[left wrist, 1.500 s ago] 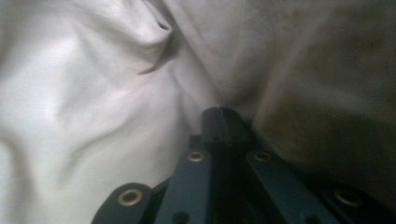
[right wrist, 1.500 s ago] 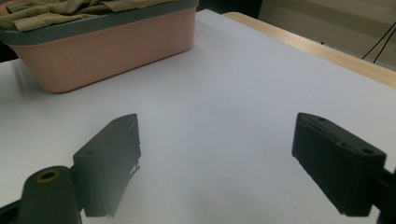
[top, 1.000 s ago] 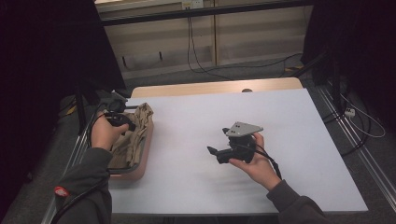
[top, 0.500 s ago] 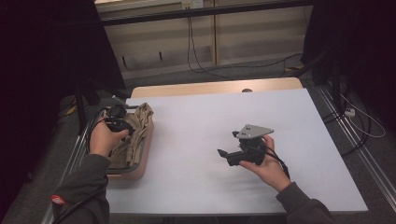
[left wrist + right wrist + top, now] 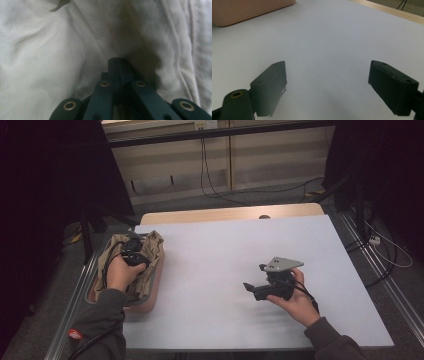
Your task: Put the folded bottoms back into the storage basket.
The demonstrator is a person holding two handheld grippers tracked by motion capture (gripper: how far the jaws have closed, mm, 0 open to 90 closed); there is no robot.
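While the left gripper (image 5: 117, 65), jaws pressed together, noses into the beige cloth (image 5: 150, 251) bunched in the pink tray (image 5: 155, 285), nothing looks lifted yet — the right gripper (image 5: 250, 288) waits spread over bare table (image 5: 210, 260).

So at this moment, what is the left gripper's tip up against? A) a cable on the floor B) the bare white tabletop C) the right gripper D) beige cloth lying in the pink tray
D: the left gripper has its jaws together against the beige cloth, which the high view shows bundled in the pink tray.
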